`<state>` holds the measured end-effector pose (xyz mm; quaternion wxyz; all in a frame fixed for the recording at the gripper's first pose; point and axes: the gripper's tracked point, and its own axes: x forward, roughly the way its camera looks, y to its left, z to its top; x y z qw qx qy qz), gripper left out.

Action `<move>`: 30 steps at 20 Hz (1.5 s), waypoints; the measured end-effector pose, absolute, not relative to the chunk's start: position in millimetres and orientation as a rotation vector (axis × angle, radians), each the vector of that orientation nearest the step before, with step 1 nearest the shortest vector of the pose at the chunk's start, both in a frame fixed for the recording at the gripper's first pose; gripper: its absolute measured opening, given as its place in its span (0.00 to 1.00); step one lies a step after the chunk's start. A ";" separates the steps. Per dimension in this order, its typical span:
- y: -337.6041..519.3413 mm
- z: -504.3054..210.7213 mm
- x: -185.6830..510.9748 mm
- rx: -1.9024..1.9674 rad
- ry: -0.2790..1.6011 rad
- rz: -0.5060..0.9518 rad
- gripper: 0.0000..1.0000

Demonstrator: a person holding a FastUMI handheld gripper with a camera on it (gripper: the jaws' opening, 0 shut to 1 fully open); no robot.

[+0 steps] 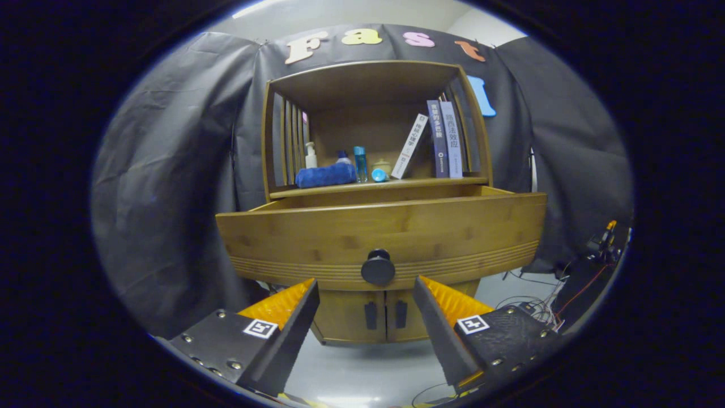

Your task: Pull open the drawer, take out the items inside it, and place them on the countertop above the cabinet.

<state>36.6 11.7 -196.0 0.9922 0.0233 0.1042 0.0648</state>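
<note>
gripper [365, 286] fingers spread wide, nothing held between them. the gap looks onto the lower cabinet and pale floor.

just ahead of the fingertips and slightly above them: round black knob [378, 267], centred on the drawer [379, 238] front, apart from both fingers. drawer is wooden, with grooved bands along its lower edge, and is pulled out toward the camera; side walls visible running back to the cabinet [376, 187]. drawer interior hidden behind the front panel from this low angle, so contents cannot be told.

below the drawer: two small cabinet doors [385, 317], closed, each with a dark vertical handle, side by side at the centre seam.

beyond the drawer: the countertop [430, 182], inside an open wooden hutch with slatted sides. on it, left to right:
- white pump bottle [310, 156] at the back left
- folded blue cloth [325, 175], lying flat
- a blue-capped item [342, 157] behind the cloth, mostly hidden
- tall blue bottle [360, 164], upright
- small pale jar [382, 167] with a round blue object [378, 175] touching its front
- white book [409, 146], leaning right
- two books [445, 139], upright against the right slats

floor to the right: loose cables [532, 306] and equipment.
</note>
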 end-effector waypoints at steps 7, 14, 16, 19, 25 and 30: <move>13.3 -202.0 64.9 0.016 0.209 0.105 0.99; 7.6 -177.9 125.9 0.054 0.082 0.028 0.99; 10.3 -174.4 144.2 0.102 0.087 0.038 0.99; 12.8 -172.6 172.7 0.123 0.092 0.041 0.99; 22.5 -182.6 254.8 0.046 0.107 0.033 0.99; 22.5 -184.7 287.1 0.020 0.085 0.047 0.99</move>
